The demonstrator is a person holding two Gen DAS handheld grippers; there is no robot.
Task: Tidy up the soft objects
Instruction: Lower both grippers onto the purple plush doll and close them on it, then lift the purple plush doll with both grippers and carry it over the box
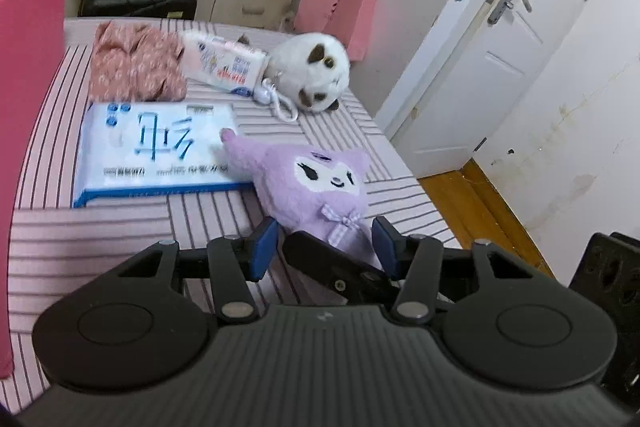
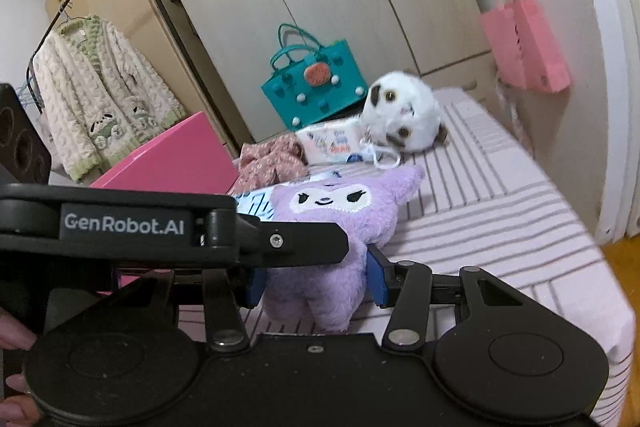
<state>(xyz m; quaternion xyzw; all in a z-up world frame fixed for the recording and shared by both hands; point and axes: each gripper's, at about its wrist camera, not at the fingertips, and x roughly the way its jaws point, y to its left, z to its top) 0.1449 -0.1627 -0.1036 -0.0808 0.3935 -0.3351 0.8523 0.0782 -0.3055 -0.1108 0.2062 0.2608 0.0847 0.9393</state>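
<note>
Purple plush toy (image 2: 328, 227) is seen lying on the striped bedcover (image 1: 120, 227), its lower body clamped between the blue pads of the right gripper (image 2: 316, 277) — both pads press into the fur at its sides. In the left wrist view the same toy sits between the pads of the left gripper (image 1: 326, 247); a black finger of the other gripper crosses in front, so contact there cannot be told, and a gap shows beside the left pad. One ear of the toy rests on a blue-and-white pack (image 1: 156, 151) lying flat to its left. Farther back a white plush with brown patches (image 1: 312, 71) is set beside a small tissue pack (image 1: 228, 63) and a pink floral cloth (image 1: 136, 63). A pink box (image 1: 28, 107) stands at the near left — its wall fills that edge.
</note>
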